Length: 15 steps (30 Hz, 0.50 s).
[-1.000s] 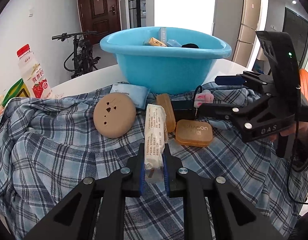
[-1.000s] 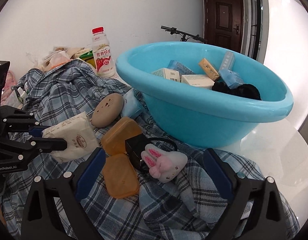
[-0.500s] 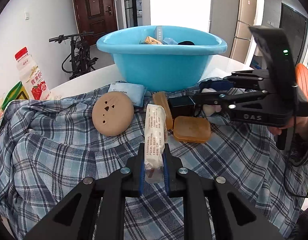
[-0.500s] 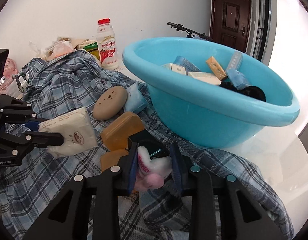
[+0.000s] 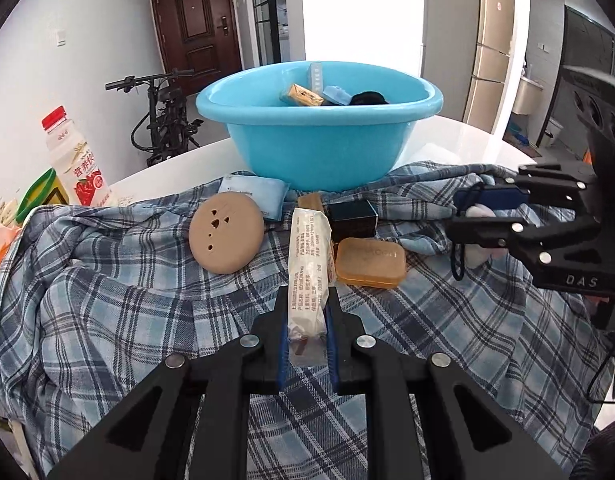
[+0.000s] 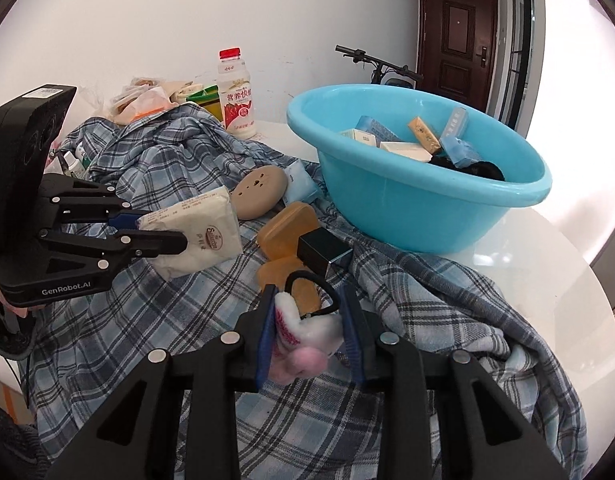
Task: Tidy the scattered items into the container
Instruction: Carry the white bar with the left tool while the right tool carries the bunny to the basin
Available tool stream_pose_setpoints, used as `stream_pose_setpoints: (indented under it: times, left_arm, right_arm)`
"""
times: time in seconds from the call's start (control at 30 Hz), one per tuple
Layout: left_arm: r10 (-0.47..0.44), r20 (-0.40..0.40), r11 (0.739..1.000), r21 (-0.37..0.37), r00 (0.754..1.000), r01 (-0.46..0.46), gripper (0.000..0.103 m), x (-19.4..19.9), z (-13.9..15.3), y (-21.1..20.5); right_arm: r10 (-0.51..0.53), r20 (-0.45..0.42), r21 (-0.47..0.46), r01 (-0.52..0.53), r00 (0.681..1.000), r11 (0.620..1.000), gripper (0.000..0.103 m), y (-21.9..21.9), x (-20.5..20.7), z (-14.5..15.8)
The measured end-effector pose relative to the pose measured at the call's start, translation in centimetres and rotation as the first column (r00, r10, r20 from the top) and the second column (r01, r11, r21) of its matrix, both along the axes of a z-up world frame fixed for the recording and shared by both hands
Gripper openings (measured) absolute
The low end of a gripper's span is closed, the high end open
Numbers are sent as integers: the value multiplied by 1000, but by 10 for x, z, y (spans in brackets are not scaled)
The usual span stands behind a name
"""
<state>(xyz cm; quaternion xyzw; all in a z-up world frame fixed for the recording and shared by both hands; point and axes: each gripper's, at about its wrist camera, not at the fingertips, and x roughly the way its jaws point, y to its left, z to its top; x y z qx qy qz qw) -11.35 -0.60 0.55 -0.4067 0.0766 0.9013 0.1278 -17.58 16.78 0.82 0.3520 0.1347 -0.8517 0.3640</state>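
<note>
The tissue pack (image 5: 308,258) is clamped by the left gripper (image 5: 306,326), the plush rabbit (image 6: 303,334) by the right gripper (image 6: 309,330), both above the plaid cloth (image 5: 107,312), short of the blue basin (image 5: 319,148). The rabbit's black loop may be snagged during transfer.

Basin (image 5: 319,152) at the far side, on the table (image 6: 539,248); boxes in it, count unclear. Shirt (image 5: 107,300) spread before it. On the shirt: round disc (image 5: 226,233) left, two cases (image 5: 371,262) and a box (image 5: 353,220) right. Bottle (image 5: 73,164) far left, beyond the shirt.
</note>
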Motion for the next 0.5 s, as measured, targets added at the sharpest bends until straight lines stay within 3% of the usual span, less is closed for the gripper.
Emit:
stream_pose_setpoints:
  times: [0.5]
  left_arm:
    - [-10, -43, 1000, 1, 999, 10, 16, 17, 23, 11]
  right_arm:
    - [2, -41, -34, -4, 999, 999, 29, 18, 27, 25]
